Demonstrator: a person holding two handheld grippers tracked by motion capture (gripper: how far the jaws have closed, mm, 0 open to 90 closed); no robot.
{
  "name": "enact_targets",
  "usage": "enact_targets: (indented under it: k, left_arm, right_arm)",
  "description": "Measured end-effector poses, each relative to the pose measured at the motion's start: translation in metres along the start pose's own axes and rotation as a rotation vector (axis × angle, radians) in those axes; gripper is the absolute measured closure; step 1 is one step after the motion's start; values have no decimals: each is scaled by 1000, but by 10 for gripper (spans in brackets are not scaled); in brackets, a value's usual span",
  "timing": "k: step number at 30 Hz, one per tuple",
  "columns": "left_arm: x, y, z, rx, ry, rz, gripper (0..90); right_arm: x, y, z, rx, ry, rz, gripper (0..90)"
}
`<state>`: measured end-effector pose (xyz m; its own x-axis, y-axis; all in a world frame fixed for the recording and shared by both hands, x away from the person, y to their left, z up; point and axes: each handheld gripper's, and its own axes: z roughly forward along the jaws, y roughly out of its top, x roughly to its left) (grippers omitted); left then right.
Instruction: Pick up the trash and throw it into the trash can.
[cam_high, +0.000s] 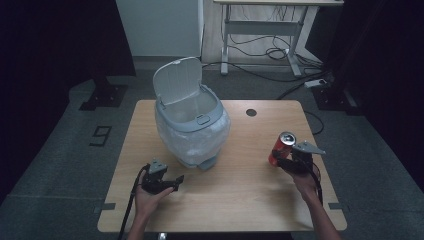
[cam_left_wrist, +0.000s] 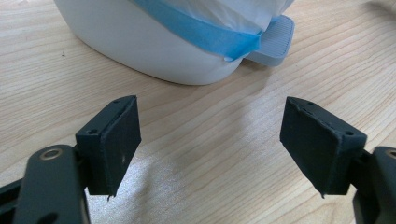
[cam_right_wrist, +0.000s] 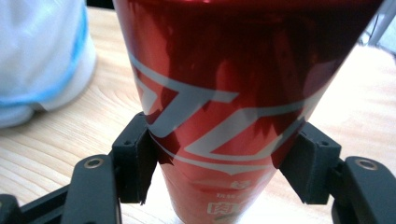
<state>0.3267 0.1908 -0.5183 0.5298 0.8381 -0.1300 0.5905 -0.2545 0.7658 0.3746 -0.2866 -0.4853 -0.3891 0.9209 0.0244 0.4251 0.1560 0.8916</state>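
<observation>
Right gripper has its jaws clamped on the red can, one black pad on each side of the can's lower body, and in the right gripper view that can rises between the pads and leans off to one side rather than standing true. That lean is the worry: the grip sits low on a tall, slick, rounded wall, so the top-heavy can could pivot between the pads or slide out if the hand swings fast. I'd also guess a hard squeeze could dent thin metal and loosen the hold. Whether the can is clear of the table I can't tell from here. Out from the claw, away toward the left hand, stands the pedal bin, lid tipped up and open, liner bag showing at the rim, well apart from the can. If the bin is where the can goes, it could clip the rim or the raised lid. Left gripper hovers low near the bin's foot pedal, jaws wide with nothing between them.
</observation>
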Motion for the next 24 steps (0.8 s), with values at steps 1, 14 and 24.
enact_targets:
  k: [1, 14, 24]
  left_arm:
    - [0, 0, 0, 0, 0, 1, 202]
    - [0, 0, 1, 9, -3, 2, 202]
    - [1, 0, 0, 5, -8, -5, 202]
  right_arm:
    - [1, 3, -4, -14, 2, 0, 344]
    - [18, 54, -51, -154, 88, -32, 346]
    - [33, 92, -66, -210, 131, -59, 346]
